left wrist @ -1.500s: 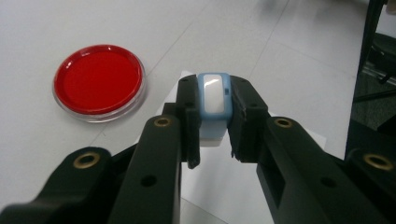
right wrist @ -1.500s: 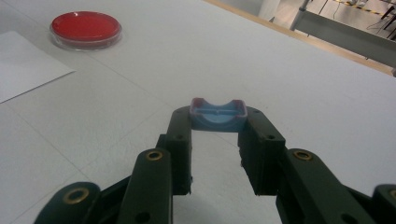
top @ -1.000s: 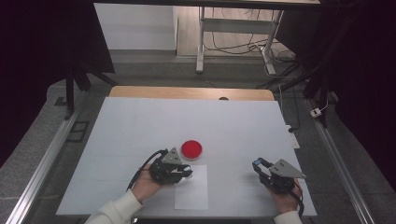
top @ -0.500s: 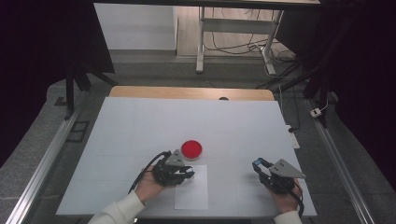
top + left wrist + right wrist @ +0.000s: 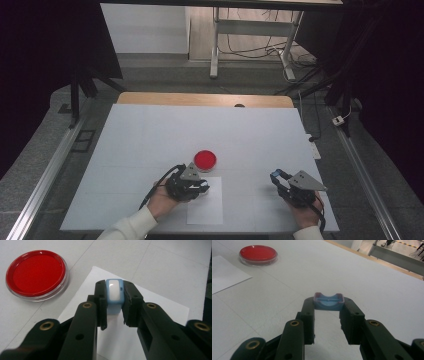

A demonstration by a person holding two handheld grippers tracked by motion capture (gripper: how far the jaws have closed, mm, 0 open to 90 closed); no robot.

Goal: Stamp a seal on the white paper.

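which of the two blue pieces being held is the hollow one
The blue cap in the right tool: its open, empty inside faces the camera. The blue stamp in the left tool, over the paper, shows a solid white top.

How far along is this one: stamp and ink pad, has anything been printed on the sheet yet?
Done: the cap is off, clamped in the right gripper. In hand: the left gripper is shut on the blue stamp, held over the white sheet near the red ink pad. Left: the visible paper carries no print, so stamping and probably recapping remain; whether the stamp has been inked I cannot tell.
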